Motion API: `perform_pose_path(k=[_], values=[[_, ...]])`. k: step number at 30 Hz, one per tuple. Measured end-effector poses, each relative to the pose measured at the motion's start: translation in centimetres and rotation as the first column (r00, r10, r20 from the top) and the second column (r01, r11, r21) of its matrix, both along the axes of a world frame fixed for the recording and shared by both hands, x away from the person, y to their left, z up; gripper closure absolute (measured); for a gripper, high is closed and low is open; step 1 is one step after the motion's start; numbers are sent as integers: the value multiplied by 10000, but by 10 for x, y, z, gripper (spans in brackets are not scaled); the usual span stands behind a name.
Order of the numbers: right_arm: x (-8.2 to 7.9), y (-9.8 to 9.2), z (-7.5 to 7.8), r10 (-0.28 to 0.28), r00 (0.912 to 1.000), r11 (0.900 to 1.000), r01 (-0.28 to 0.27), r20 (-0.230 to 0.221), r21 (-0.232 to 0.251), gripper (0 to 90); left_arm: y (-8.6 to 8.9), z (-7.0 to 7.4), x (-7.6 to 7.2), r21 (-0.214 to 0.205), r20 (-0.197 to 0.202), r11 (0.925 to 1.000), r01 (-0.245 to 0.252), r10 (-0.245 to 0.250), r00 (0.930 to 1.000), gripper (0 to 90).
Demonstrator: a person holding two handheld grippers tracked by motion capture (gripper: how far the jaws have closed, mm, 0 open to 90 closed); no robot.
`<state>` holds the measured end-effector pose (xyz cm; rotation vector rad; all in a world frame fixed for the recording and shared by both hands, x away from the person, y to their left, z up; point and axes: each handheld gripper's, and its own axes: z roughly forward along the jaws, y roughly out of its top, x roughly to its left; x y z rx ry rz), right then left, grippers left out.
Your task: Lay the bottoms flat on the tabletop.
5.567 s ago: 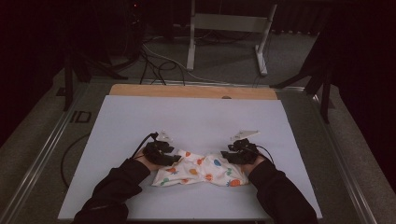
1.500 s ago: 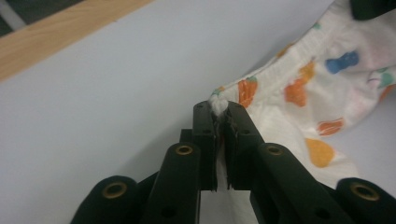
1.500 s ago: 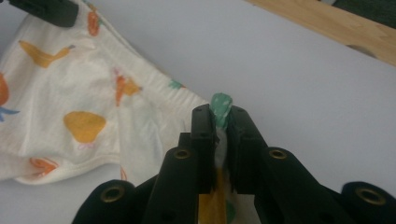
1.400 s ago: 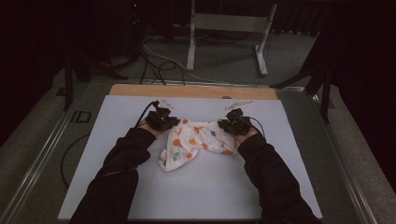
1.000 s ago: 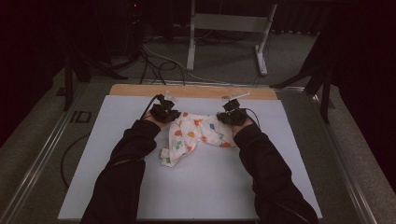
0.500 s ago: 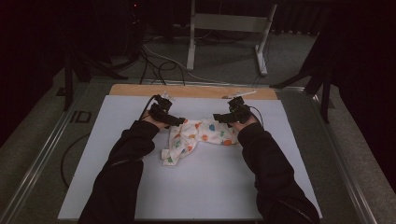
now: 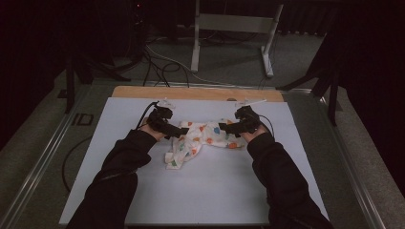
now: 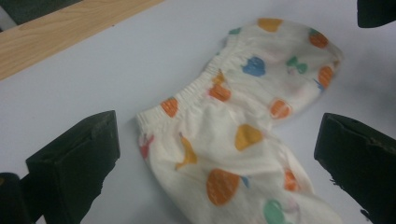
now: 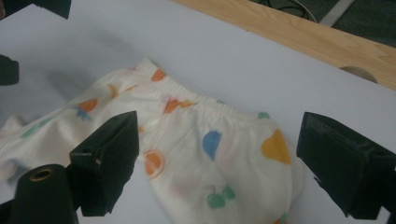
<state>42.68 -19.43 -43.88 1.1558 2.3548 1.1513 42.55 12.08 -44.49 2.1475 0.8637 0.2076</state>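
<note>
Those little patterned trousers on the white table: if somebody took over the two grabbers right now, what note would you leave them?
Left gripper: jaws have just opened, nothing pinched.
Right gripper: the same, jaws wide, off the cloth.
Patterned trousers: released, lying on the white table between both grippers, elastic waistband toward the wooden edge, one leg crumpled toward the person.
Done: garment carried up the table and let go.
Left: probably smoothing the crumpled leg, then folding.
</note>
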Motion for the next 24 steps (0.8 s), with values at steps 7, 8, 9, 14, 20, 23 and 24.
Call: perform_pose_path(k=[7, 8, 9, 14, 20, 23, 24], values=[[-22, -7, 4, 341, 9992, 9994, -341, 199, 4, 132, 5, 7, -23, -104, 203, 9995, 306, -304, 9993, 11], [-25, -8, 4, 372, 9990, 9992, -375, 261, 111, 132, 5, 8, -26, -90, 234, 9992, 380, -378, 9990, 11], [-28, -9, 4, 392, 9988, 9992, -395, 297, 111, 132, 5, 9, -30, -65, 270, 9990, 442, -440, 9987, 11], [-43, -11, 1, 625, 9974, 9978, -632, 348, 209, 132, 4, 11, -46, -88, 445, 9977, 669, -665, 9968, 11], [-61, -12, -8, 919, 9948, 9954, -929, 431, 228, 132, 2, 10, -65, -127, 576, 9956, 924, -915, 9941, 11], [-69, -13, -12, 1021, 9937, 9943, -1034, 453, 264, 132, 2, 8, -75, -185, 604, 9937, 1105, -1092, 9922, 12], [-73, -13, -13, 1023, 9940, 9941, -1035, 395, 315, 132, 1, 7, -78, -148, 631, 9930, 1173, -1162, 9912, 11]])
